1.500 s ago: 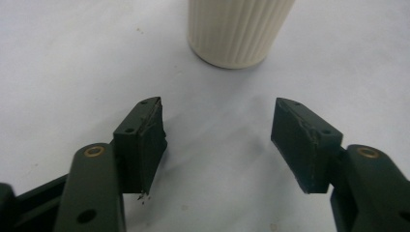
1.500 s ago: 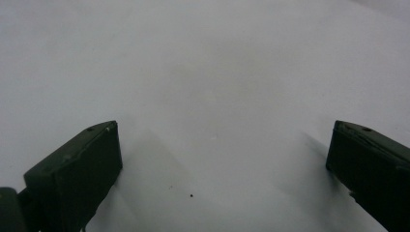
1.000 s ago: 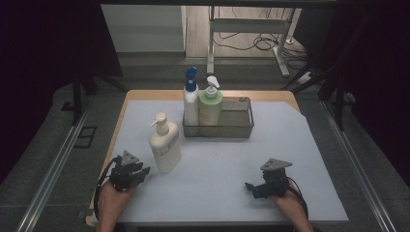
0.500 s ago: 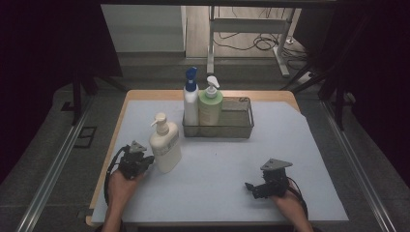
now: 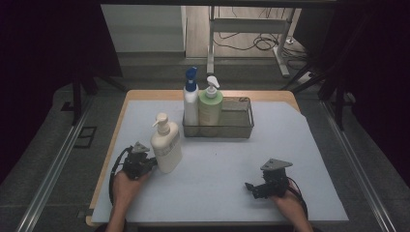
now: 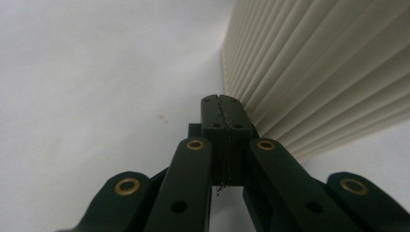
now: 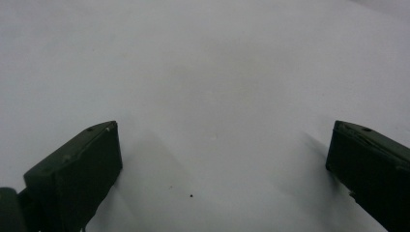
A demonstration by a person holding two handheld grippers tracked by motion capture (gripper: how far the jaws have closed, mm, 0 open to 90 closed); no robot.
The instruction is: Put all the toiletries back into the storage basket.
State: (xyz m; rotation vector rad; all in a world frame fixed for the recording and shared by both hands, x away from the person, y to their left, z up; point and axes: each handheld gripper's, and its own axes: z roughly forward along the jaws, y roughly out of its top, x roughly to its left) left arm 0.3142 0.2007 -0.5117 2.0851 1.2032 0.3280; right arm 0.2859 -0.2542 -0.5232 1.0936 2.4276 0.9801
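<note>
Item: cream-white plastic pump bottle with ribbed body (image 5: 166,145), upright on the pale blue-grey tabletop (image 5: 222,164), left of centre, in front of and apart from the dark wire-mesh basket (image 5: 237,126). Long axis: vertical, pump head at top.

Left tongs (image 5: 147,164): at the bottle's lower left flank, tips just beside or against its base; whether they touch cannot be told from the high view. In the left gripper view the tongs (image 6: 223,116) are pressed together with nothing between them, and the bottle's ribbed wall (image 6: 319,67) rises immediately to their right. The bottle thus lies beside the closed tips, not in their gap. Judgement: closed like this they can nudge the bottle sideways but cannot grasp it; a grasp would need them spread again.

Right tongs (image 5: 251,187): low on the tabletop at front right, well apart from the bottle; spread wide in the right gripper view (image 7: 222,159) over bare surface. The left hand is by far the nearer.

Basket contents: white bottle with blue pump (image 5: 191,99), pale green pump bottle (image 5: 210,104), both at its left end.

Change from the earlier frames: the left tongs come in from farther left and front to the bottle's side, and their jaws have just been closing, empty. The right tongs and the bottle stand where they were.
</note>
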